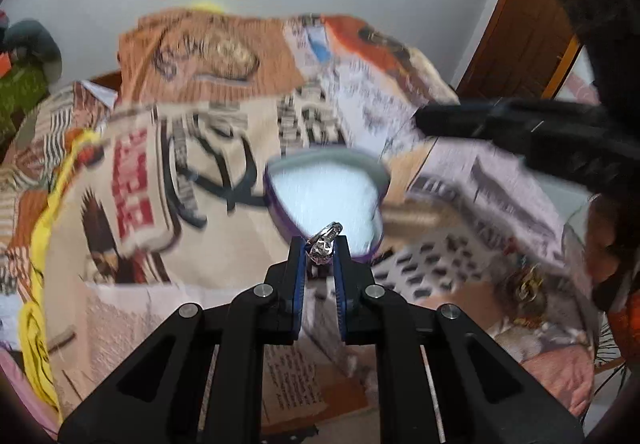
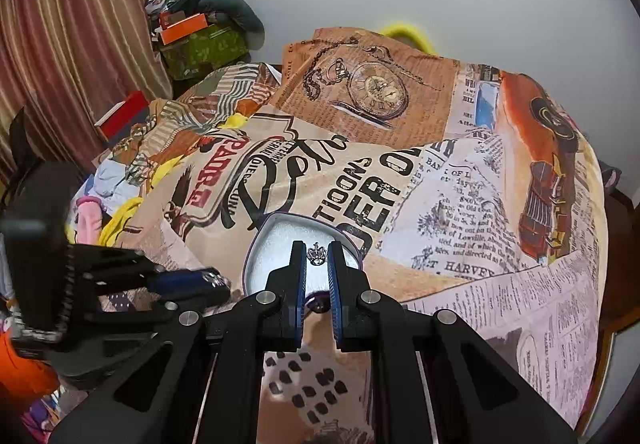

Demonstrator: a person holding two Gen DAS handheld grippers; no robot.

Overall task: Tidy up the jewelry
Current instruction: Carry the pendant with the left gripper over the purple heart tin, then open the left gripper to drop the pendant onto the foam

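Right gripper (image 2: 318, 256) pinches tiny ring (image 2: 317, 255) above box (image 2: 264, 232); left gripper (image 1: 320, 244) pinches ring too. You lower slow, let go inside box.

Two rings (image 1: 325, 242) (image 2: 317, 254), one box (image 2: 264, 244)

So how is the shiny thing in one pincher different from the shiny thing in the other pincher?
The left gripper pinches a silver ring with a pale pinkish stone, tilted, its band poking past the fingertips. The right gripper pinches a small silver piece with spiky prongs on top and no coloured stone that shows. The ring looks bigger in its jaws, the small silver piece tinier. Both are silvery and held over the white-lined box.
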